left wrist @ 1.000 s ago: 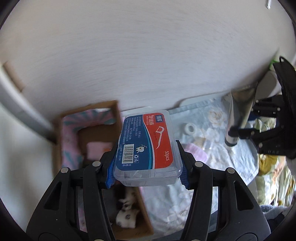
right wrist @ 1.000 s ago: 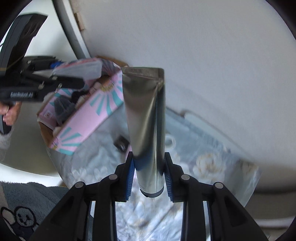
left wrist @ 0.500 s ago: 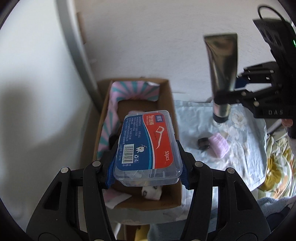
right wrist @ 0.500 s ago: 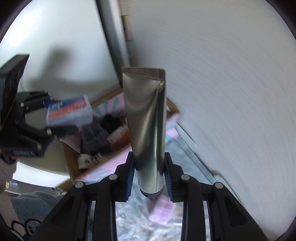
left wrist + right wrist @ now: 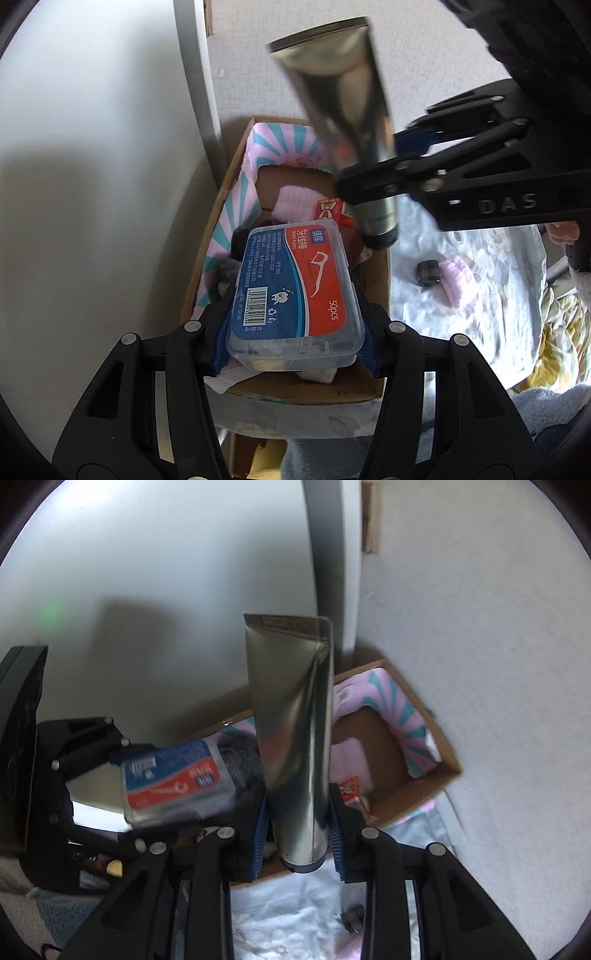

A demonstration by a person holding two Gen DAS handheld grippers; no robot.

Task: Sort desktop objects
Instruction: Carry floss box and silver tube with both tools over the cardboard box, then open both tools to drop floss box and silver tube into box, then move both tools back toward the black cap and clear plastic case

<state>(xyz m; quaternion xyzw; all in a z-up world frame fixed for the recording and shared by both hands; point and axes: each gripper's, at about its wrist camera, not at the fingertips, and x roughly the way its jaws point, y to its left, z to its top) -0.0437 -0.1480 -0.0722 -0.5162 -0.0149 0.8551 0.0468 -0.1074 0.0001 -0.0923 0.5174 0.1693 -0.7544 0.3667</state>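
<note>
My left gripper (image 5: 293,343) is shut on a clear dental floss pick box (image 5: 293,291) with a red and blue label, held above the cardboard box (image 5: 303,391). My right gripper (image 5: 297,830) is shut on a silver tube (image 5: 295,738), crimped end up, over the same cardboard box (image 5: 424,790). The tube (image 5: 343,133) and right gripper (image 5: 402,166) show in the left wrist view, just beyond the floss box. The floss box (image 5: 177,779) and left gripper (image 5: 122,753) show at the left of the right wrist view.
The cardboard box has a pink and teal striped lining (image 5: 280,144) and holds a pink cloth (image 5: 295,199), a red packet (image 5: 332,210) and dark items. On the floral cloth (image 5: 491,295) to its right lie a small black cap (image 5: 428,273) and a pink roll (image 5: 458,284).
Both grippers have moved toward the cardboard box and closer together. The tube now hangs over the box's right side, and the floss box sits lower over its middle.
</note>
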